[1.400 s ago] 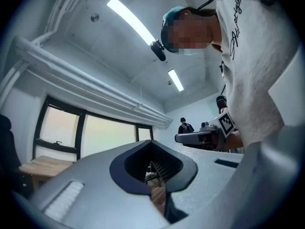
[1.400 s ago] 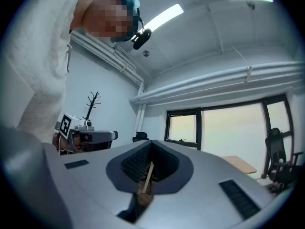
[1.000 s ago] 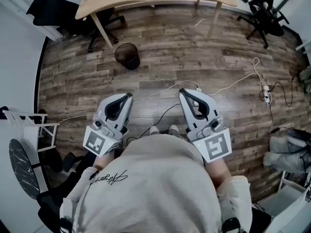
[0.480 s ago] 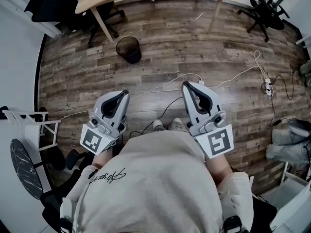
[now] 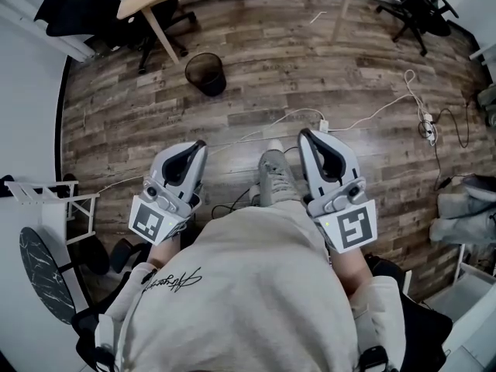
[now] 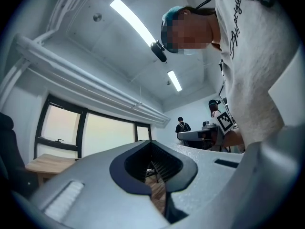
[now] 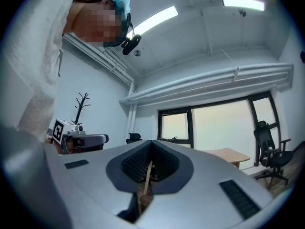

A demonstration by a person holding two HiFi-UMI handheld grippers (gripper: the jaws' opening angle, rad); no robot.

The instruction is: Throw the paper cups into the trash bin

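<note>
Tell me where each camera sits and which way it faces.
Head view: on the head, facing down at floor and trash bin; shows sweatshirt, left gripper, right gripper.
Left gripper view: on the left gripper, facing up at windows; shows its shut jaws, sweatshirt.
Right gripper view: on the right gripper, likewise; shut jaws, sweatshirt.
Shared: all show the desk.

Left gripper (image 5: 197, 146) and right gripper (image 5: 307, 136) are held side by side before the torso, pointing forward; both jaw pairs are closed.
</note>
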